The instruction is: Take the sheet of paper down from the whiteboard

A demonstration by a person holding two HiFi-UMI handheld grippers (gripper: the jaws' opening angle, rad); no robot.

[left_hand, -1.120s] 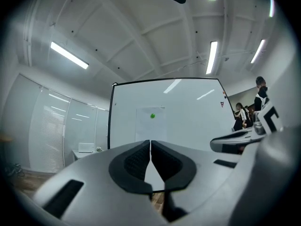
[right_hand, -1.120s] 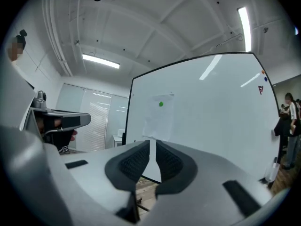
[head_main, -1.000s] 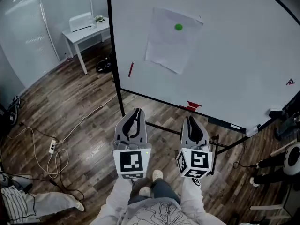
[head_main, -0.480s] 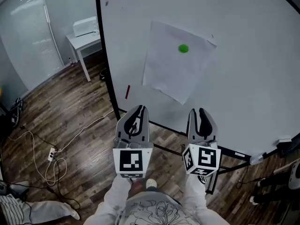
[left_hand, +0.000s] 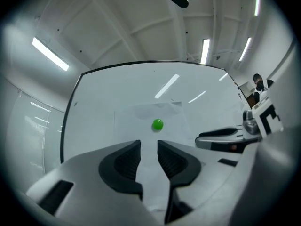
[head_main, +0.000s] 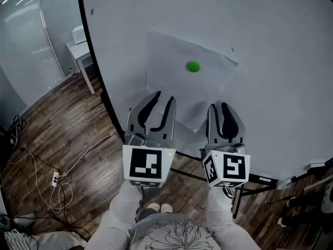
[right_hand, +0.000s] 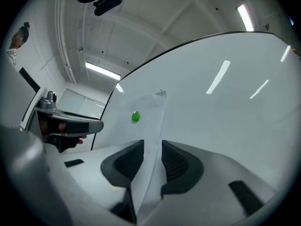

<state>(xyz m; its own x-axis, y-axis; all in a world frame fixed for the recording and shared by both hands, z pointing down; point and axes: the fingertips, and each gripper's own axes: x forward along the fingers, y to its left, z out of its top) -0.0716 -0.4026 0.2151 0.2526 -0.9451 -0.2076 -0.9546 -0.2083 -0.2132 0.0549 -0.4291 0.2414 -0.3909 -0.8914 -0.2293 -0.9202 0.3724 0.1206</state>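
Most of the head view is filled by the whiteboard (head_main: 270,46), a broad white panel in a dark frame that stands on the wood floor (head_main: 57,134). One loose cable (head_main: 62,181) curls across the boards at the left, well apart from the stand.

On the board hangs the sheet of paper (head_main: 177,87), white on white and slightly askew, pinned near its top by a single round green magnet (head_main: 192,66). Its lower corner hangs free of any fastening.

Both tools are raised side by side toward the sheet's lower part. The left gripper (head_main: 162,100) points at the bottom left of the paper, and its jaws are opening, with a clear gap between the dark pads. In the left gripper view the sheet (left_hand: 141,119) and the magnet (left_hand: 157,124) show beyond the left gripper's (left_hand: 148,145) tips, straight ahead.

The right gripper (head_main: 218,108) points at the sheet's lower right corner, and its jaws are opening too, spread wide. In the right gripper view the paper (right_hand: 150,112) runs down through the gap of the right gripper (right_hand: 153,145), with the magnet (right_hand: 135,117) to the left. Whether that corner lies between the pads or only behind them is hard to tell, but neither pad presses on it.
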